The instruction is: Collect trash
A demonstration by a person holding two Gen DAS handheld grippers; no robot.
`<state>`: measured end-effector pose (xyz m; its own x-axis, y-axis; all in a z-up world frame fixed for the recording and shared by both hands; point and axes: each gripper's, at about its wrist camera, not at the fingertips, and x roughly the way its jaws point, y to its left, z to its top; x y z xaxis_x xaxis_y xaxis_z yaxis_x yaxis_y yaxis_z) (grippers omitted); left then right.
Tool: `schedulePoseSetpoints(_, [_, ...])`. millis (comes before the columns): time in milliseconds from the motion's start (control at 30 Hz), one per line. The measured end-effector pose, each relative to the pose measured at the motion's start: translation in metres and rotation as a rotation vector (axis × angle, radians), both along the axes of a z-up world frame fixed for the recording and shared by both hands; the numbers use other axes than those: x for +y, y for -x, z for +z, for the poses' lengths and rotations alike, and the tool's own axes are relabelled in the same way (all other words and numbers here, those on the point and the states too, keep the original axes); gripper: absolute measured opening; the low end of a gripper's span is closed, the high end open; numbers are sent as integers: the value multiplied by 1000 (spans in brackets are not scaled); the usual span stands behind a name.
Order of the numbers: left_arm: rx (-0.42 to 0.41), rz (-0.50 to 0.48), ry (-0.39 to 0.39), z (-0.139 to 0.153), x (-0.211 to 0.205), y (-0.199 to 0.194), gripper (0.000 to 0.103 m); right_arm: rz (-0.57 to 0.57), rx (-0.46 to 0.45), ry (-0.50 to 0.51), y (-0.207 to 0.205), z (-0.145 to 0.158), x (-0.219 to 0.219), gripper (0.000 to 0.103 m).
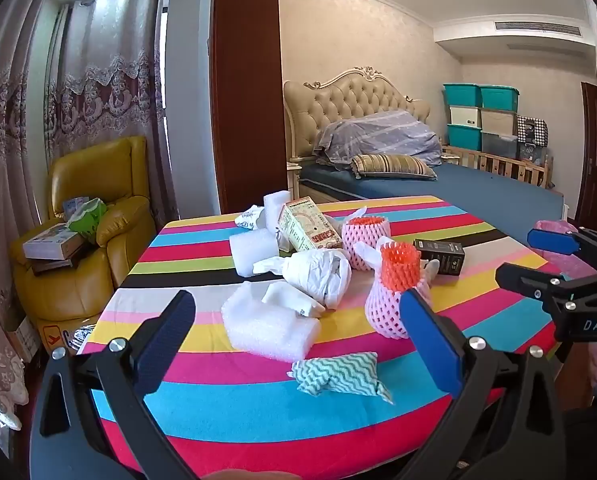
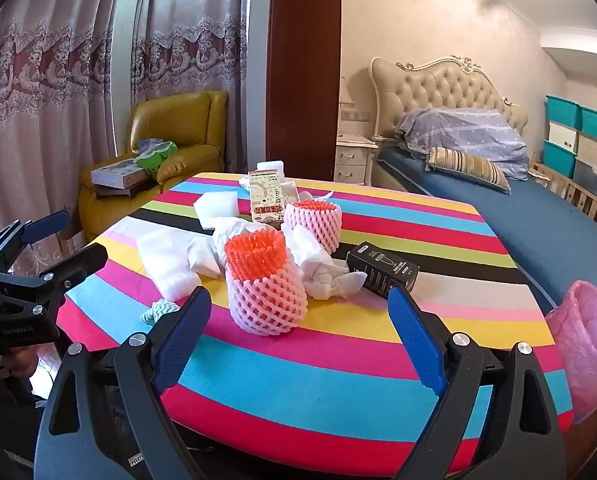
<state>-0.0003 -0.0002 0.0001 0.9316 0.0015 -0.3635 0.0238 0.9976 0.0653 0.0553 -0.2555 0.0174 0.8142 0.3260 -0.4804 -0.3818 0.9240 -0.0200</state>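
Both grippers, left and right, hover fingers spread, empty. Centre frame, the foam net looks featherlight and squashy; pinch its rim.

From my left wrist view, the striped-cloth table carries the litter: a zigzag-patterned crumpled cloth nearest me, a white foam block just behind it, a crumpled white plastic bag further back. Right of the block stands a pink foam fruit net; behind that, a black carton. The printed paper carton lies near the far edge. Off the table's right side hangs a pink plastic bag.
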Motion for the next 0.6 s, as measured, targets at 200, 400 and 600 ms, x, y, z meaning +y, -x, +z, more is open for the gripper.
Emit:
schedulePoseSetpoints(200, [9,5,12,0,-1,-1,99,0,-2,2,1,0,1,84])
schedulePoseSetpoints(400, [8,7,14,4,0,-2,99,6,-4,5,4,2,3,84])
schedulePoseSetpoints(600, [9,7,18,3,2,-4,99,7,-5,7,6,2,7,84])
